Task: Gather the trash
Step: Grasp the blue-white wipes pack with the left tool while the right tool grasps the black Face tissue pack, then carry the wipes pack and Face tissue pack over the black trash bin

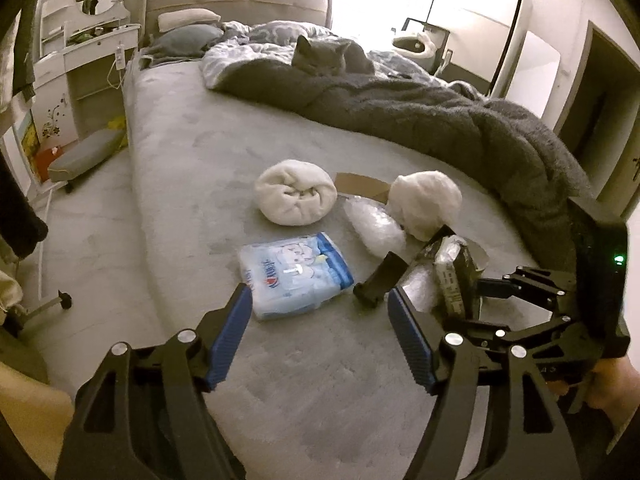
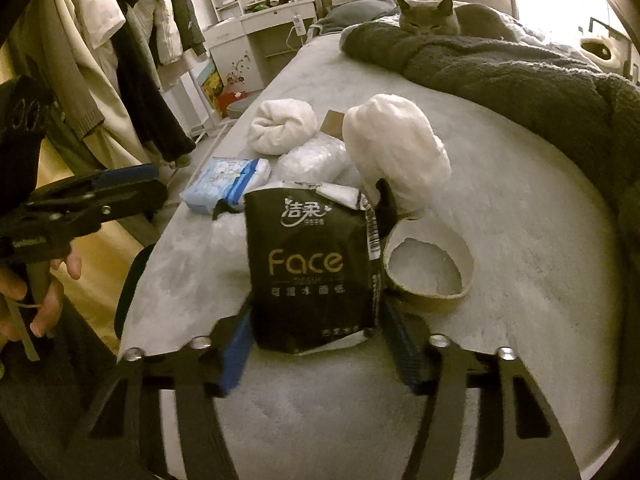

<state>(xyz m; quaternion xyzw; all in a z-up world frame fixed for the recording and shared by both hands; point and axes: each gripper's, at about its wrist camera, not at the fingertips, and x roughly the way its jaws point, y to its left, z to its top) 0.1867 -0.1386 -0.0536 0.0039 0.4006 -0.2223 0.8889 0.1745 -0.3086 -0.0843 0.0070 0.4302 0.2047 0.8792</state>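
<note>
A black "Face" tissue wrapper (image 2: pixel 312 264) stands between the fingers of my right gripper (image 2: pixel 318 320), which is shut on it just above the grey bed (image 2: pixel 520 272); it also shows in the left wrist view (image 1: pixel 452 272). My left gripper (image 1: pixel 320 312) is open and empty, just short of a blue-and-white tissue pack (image 1: pixel 294 274) (image 2: pixel 226 184). Clear crumpled plastic (image 1: pixel 374 228) (image 2: pixel 312 160), a cardboard tape ring (image 2: pixel 428 268) and a cardboard piece (image 1: pixel 360 186) lie nearby.
Two rolled white towels (image 1: pixel 296 194) (image 1: pixel 426 202) lie on the bed. A grey cat (image 1: pixel 330 56) rests on a dark blanket (image 1: pixel 440 120) at the back. Clothes hang at left (image 2: pixel 120 60). A white dresser (image 1: pixel 80 60) and stool (image 1: pixel 86 156) stand beside the bed.
</note>
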